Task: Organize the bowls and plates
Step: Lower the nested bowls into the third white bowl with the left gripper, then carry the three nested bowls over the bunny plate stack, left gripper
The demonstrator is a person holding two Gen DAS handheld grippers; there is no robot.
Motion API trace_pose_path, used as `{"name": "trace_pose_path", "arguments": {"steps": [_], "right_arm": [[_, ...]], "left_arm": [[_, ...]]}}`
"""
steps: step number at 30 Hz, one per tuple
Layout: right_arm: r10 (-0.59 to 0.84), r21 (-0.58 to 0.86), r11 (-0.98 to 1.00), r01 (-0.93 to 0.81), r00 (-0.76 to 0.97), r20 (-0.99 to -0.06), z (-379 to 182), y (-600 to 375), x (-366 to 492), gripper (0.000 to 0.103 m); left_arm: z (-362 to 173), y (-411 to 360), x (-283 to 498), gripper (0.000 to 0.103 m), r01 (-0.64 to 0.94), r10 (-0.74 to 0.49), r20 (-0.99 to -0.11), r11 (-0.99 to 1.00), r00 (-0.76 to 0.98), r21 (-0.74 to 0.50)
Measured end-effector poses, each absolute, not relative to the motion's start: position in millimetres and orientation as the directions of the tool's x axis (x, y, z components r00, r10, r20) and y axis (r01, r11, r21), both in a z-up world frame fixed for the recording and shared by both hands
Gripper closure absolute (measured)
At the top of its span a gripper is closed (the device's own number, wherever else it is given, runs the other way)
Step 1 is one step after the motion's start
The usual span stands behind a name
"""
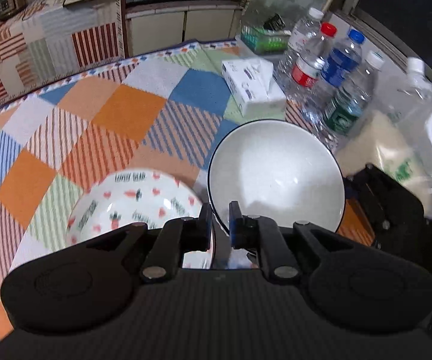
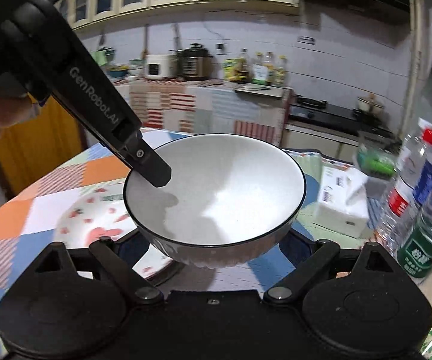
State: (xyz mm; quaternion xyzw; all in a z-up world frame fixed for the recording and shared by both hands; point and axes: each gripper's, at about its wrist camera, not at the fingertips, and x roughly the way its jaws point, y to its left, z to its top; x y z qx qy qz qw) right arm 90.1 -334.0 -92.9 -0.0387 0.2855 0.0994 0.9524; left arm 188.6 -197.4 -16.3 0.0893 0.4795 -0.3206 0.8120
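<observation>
Bowl (image 1: 276, 177) first, from the left wrist: we are pinching its near rim with the left gripper (image 1: 220, 220), jaws clamped on the thin wall, so it hangs above the checked cloth (image 1: 110, 120) beside the patterned plate (image 1: 134, 198). From the right wrist, we are cradling the bowl's underside with the right gripper (image 2: 216, 255); its fingertips are hidden, so we cannot tell their state.

Black tool (image 2: 155, 174), silver screws, "GenRobot.AI" lettering.
</observation>
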Motion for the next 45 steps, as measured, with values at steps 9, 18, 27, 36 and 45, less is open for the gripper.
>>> {"name": "trace_pose_path", "arguments": {"steps": [9,18,27,36,45], "right_arm": [[0.294,0.018,0.935,-0.353,0.750,-0.593,-80,-305,53,0.007],[0.418,0.184,0.895,-0.407,0.617,-0.667,-99,-302,45,0.007],[0.396,0.159,0.895,-0.416,0.578,-0.713,-108,-290,27,0.007],[0.341,0.097,0.904,-0.417,0.563,-0.753,-115,-279,31,0.007],[0.233,-0.004,0.919,-0.395,0.550,-0.802,-111,-264,35,0.003]], "left_arm": [[-20,-150,161,0.093,0.560,-0.432,-0.876,0.789,0.215,-0.252],[-53,-137,148,0.093,0.542,-0.397,-0.910,0.795,0.124,-0.272],[-72,-140,142,0.093,0.523,-0.352,-0.933,0.809,0.068,-0.267],[-83,-148,139,0.093,0.520,-0.297,-0.950,0.829,0.094,-0.207],[-99,-155,133,0.092,0.513,-0.263,-0.959,0.841,0.106,-0.174]]}}
